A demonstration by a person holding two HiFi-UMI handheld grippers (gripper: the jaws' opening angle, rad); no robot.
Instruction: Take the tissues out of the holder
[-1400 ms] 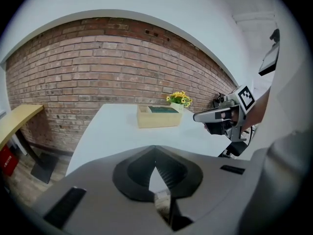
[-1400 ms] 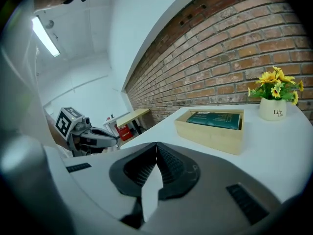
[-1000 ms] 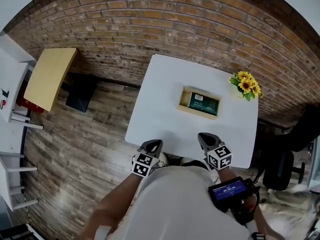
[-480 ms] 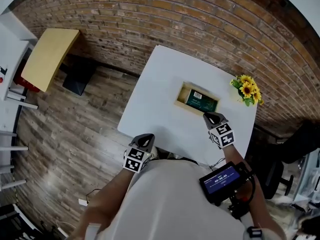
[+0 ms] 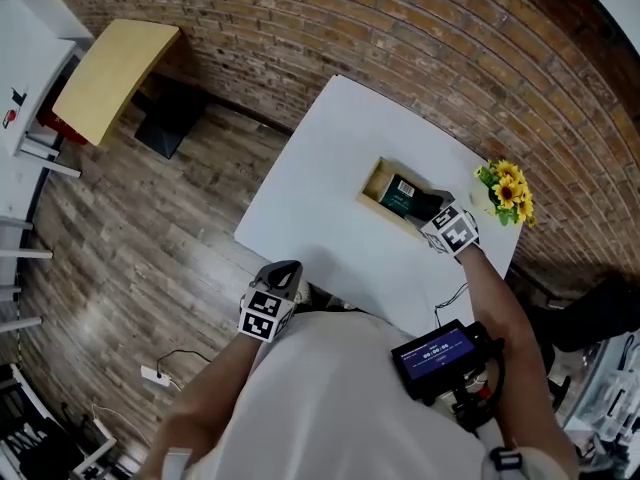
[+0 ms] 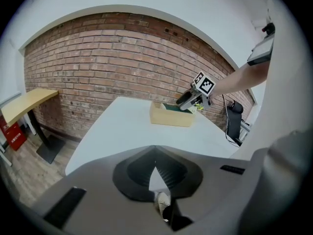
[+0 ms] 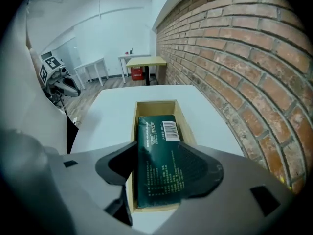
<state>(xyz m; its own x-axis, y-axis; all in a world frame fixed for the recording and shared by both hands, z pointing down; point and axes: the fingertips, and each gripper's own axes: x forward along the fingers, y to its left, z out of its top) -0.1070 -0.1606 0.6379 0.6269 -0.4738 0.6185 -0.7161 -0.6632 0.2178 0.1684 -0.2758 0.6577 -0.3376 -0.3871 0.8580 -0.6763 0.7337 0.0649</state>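
R gripper [image 7: 157, 156]: jaws apart, have just been opening. They straddle the near end of the green tissue pack [image 7: 154, 131], one jaw each side. Pads not seen pressing on it, so released, nothing gripped. Pack lies flat inside the wooden holder [image 7: 151, 103], long side running near to far. Holder sits on the white table [image 5: 330, 158], toward its far right.

L gripper [image 6: 155, 153]: jaws clenched tip to tip, nothing betw. them. It hangs at the table's near edge, well apart from the holder.

Views differ:
- Head view: R gripper [image 5: 430, 208] over the holder's right end, L gripper [image 5: 283, 276] low at near edge. Only here: sunflowers [image 5: 505, 190] just right of the holder, a device w/ blue screen [image 5: 437, 353] on the right forearm, a yellow-topped desk [image 5: 110, 63] far left on wood floor.
- L gripper view: R gripper [image 6: 188, 99] from the side, nose tilted down onto the holder [image 6: 171, 117]; brick wall [image 6: 98, 58] behind.
- R gripper view: only one showing the pack's face. L gripper's marker cube [image 7: 49, 65] at far left.

Writing: barcode on a white sticker [image 7: 168, 128] at the pack's far right corner. Rows of pale print below it are too small to read. Screen digits not legible.
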